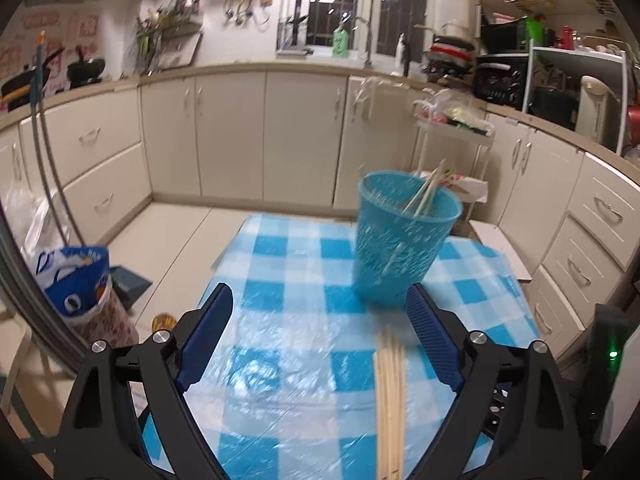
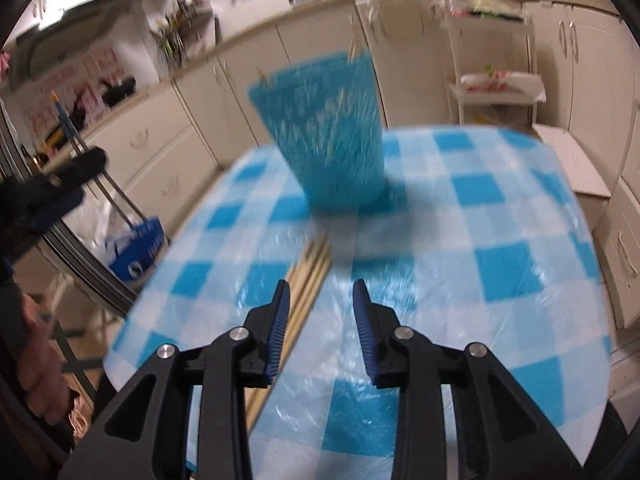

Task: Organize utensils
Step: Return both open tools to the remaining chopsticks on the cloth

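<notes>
A blue mesh cup [image 1: 404, 248] stands upright on the blue-checked table [image 1: 288, 320] and holds a few pale chopsticks [image 1: 426, 192]. A bundle of several wooden chopsticks [image 1: 390, 400] lies flat on the cloth in front of the cup. My left gripper [image 1: 320, 296] is open wide above the cloth with nothing between its fingers; the bundle lies just inside its right finger. My right gripper [image 2: 321, 286] is partly open and empty. In the right wrist view the bundle [image 2: 310, 276] runs beside and under its left finger, and the cup [image 2: 332, 140] is ahead, blurred.
The left gripper [image 2: 52, 196] and a hand [image 2: 40, 380] show at the left edge of the right wrist view. A white trolley [image 1: 452, 140] stands behind the table, a blue bag [image 1: 76, 280] sits on the floor to the left, and cabinets [image 1: 240, 132] line the walls.
</notes>
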{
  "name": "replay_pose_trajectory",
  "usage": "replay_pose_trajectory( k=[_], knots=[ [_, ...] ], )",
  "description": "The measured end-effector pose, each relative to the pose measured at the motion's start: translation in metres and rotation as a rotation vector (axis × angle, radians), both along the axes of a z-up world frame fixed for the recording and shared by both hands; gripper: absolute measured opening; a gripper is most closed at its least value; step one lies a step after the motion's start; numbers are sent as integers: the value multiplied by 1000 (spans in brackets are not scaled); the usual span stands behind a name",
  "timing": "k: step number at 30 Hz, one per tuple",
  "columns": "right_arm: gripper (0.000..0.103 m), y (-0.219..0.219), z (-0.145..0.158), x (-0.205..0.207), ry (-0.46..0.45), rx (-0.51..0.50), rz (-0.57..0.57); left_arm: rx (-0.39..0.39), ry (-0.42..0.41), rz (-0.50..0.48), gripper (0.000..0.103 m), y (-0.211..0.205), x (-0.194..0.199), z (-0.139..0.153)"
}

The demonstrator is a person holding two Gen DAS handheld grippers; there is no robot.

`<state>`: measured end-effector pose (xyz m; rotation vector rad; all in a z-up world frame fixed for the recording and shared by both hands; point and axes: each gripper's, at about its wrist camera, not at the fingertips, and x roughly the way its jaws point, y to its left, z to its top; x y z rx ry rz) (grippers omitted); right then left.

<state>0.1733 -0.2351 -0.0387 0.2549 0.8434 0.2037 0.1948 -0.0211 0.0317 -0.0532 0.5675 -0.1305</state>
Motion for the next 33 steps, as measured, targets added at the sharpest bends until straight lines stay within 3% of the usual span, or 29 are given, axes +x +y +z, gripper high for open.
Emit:
replay_pose_trajectory(
  k=[9,20,26,33],
  knots=[
    [28,22,-29,25,85,-63,29,12,84,23,84,15,5,-27],
    [27,34,-40,39,115,-169,106,36,160,-42,84,-7,9,-55],
    [26,17,-40,36,117,-277,182,79,228,-107,84,-27,16,-78],
    [24,-15,-41,38,114,-290,201,131,308,-163,84,-50,37,-102]
  ],
)
